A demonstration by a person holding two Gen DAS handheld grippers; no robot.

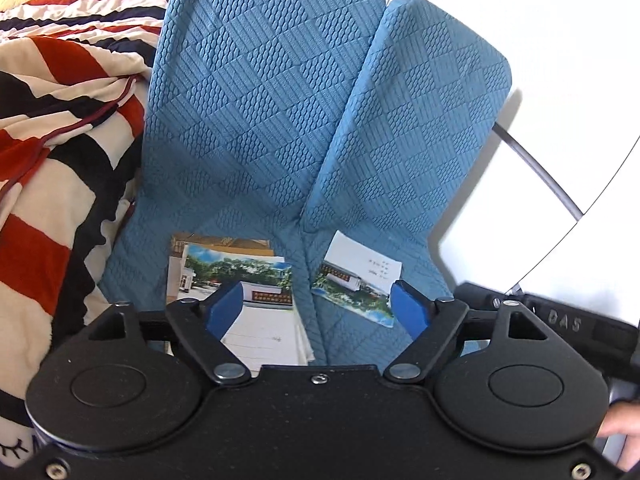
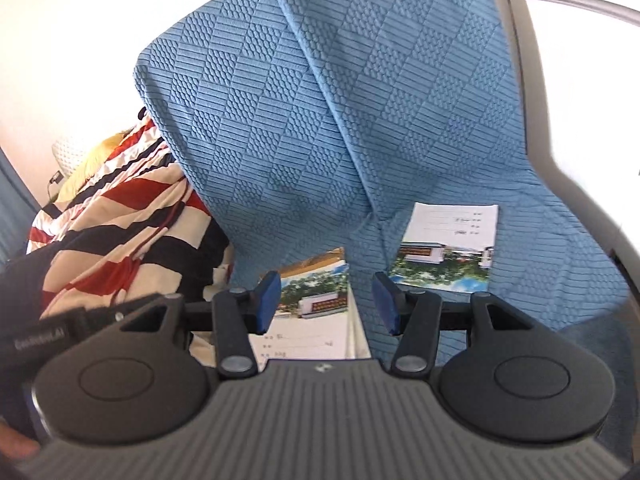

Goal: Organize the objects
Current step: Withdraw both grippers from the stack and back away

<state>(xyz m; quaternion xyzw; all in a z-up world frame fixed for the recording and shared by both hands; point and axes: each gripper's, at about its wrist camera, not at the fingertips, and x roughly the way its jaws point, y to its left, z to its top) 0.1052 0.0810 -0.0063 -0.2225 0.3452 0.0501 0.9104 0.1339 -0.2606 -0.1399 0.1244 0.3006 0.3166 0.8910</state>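
Observation:
A stack of photo booklets (image 1: 248, 280) lies on the left blue quilted seat cushion (image 1: 256, 120); it also shows in the right wrist view (image 2: 316, 300). A single booklet (image 1: 356, 280) lies on the right cushion (image 1: 420, 140), and shows in the right wrist view (image 2: 448, 248). My left gripper (image 1: 318, 308) is open and empty, hovering above the seam between stack and single booklet. My right gripper (image 2: 326, 304) is open and empty, over the right edge of the stack, with the single booklet ahead to the right.
A red, black and cream striped blanket (image 1: 60, 160) is bunched to the left of the cushions, also in the right wrist view (image 2: 120, 224). A white wall and a grey metal tube (image 1: 536, 168) stand to the right. The other gripper's body (image 1: 560, 320) shows at right.

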